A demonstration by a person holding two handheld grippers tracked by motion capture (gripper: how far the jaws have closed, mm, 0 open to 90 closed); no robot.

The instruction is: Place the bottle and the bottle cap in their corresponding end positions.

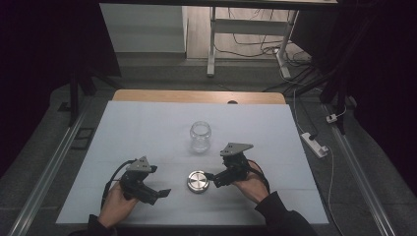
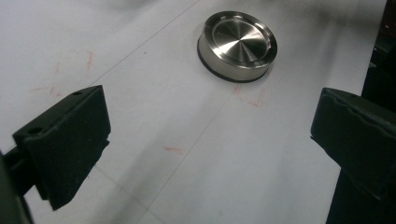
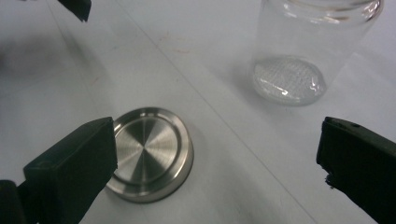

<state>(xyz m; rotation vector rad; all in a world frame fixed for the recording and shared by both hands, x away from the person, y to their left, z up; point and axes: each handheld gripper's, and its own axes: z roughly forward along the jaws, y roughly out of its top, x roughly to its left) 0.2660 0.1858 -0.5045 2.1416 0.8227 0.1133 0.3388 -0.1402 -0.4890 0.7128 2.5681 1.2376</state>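
We work over a white-covered counter (image 1: 147,128), and the job in hand looks like picking up the metal lid (image 1: 197,181) to cap the glass jar (image 1: 200,136). The jar stands upright and open-mouthed near the middle of the counter, well apart from both hands. The lid lies flat, nearer us, between the two tools, its brushed top facing up and a dark seal showing at its lower edge in the left gripper view.

The right tongs (image 1: 212,177) sit just beside the lid, jaws spread wide and empty; in the right gripper view one jaw overlaps the lid's near edge while the other stands well off toward the jar. The left tongs (image 1: 158,194) are also apart and empty, a little farther from the lid.

To do this well, we judge the right tongs should shift sideways until the lid sits midway between the jaws, then drop low enough that the pads meet the lid's short side wall, not its sloping top rim. The wall is shallow and polished, so we should close squarely across the full width; an off-centre pinch may squirt it away. We would lift it level, keeping the left tongs ready to steady the jar.
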